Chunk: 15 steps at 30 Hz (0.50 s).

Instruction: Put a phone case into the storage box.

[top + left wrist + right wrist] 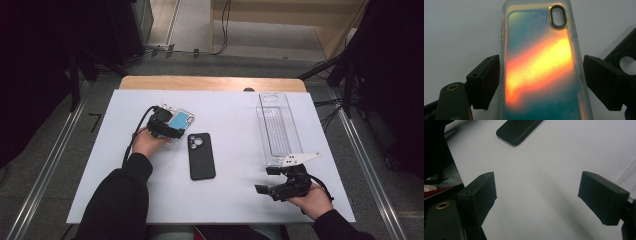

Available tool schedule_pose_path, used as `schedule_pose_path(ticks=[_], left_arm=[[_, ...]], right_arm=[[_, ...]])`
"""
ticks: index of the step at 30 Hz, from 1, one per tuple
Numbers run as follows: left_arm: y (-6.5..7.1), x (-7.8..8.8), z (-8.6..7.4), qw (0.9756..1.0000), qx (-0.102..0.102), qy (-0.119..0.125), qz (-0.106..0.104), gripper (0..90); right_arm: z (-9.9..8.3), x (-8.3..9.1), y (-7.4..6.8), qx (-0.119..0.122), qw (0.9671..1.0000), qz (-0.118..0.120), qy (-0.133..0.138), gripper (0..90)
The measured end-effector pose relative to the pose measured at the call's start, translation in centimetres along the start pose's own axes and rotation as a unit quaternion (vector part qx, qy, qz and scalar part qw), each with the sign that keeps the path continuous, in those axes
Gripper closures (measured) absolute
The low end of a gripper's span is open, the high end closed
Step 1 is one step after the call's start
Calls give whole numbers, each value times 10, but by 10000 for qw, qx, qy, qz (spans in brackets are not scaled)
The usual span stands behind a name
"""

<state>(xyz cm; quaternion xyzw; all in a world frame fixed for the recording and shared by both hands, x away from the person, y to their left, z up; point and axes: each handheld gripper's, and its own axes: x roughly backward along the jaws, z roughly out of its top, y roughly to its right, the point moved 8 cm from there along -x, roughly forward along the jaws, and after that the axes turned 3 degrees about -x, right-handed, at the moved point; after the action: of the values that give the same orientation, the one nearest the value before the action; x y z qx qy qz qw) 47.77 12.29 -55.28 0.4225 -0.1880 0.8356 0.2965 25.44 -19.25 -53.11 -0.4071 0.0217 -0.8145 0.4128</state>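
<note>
- Lying on the tabletop point(235, 200) at left of centre in the high view, the iridescent phone case point(541, 70) points its long axis away between the jaws.
- Left hand-held gripper point(172, 131) straddles it, jaws narrow, a thin gap beside each edge.
- Right hand-held gripper point(267, 180), lower right, stands wide and empty.

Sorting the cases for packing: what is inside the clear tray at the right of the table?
Nothing shows inside the clear tray; the white table shows through it. Its near end is covered by the right hand-held gripper.
</note>
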Motion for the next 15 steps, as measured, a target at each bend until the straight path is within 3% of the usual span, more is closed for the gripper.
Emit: schedule_pose_path(ticks=[7, 15], left_arm=[[-4, 22, 5, 9998, 139, 99, -74, 173], [7, 49, 10, 9988, 215, 281, -327, 172]], right_arm=[[0, 0, -1, 20, 10000, 19, 16, 131], [3, 2, -1, 70, 9999, 8, 105, 131]])
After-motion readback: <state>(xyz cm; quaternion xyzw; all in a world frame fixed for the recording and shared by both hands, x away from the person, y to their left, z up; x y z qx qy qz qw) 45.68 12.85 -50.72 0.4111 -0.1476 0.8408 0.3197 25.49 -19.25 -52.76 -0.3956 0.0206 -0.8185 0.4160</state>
